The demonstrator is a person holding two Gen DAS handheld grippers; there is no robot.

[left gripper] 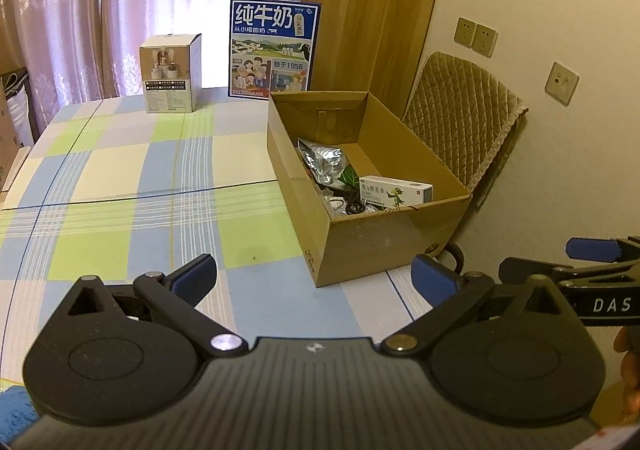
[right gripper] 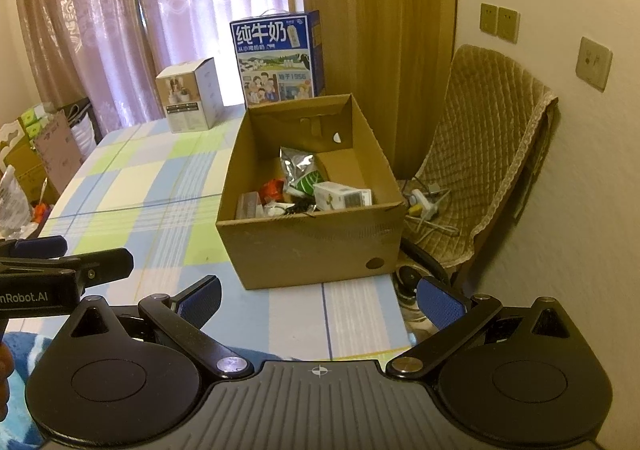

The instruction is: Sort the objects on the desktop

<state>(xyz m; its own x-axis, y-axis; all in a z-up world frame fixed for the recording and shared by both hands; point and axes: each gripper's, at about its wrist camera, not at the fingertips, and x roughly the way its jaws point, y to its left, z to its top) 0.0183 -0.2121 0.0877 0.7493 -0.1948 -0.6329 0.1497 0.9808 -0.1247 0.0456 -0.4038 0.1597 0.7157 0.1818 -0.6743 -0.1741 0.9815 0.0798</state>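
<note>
Both my hand-held grippers, left [left gripper: 314,276] and right [right gripper: 318,300], hang spread and empty near the counter [left gripper: 120,185] edge. The open brown cardboard box [right gripper: 308,250] at right holds the sorted items, including a crumpled silver foil pouch [right gripper: 298,163] and a white carton [right gripper: 344,197], so sorting looks finished.

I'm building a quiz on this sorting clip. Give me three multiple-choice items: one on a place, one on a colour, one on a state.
1. Where does the white medicine carton lie?
A. in the cardboard box
B. on the tablecloth
C. on the chair

2. What colour is the milk carton's upper panel?
A. red
B. blue
C. black

3. How do both tongs stand?
A. open, empty
B. shut on a pouch
C. shut, empty

Key: A, the medicine carton rests inside the cardboard box. B, the milk carton is blue on top. A, left tongs and right tongs gape with nothing between.
</note>
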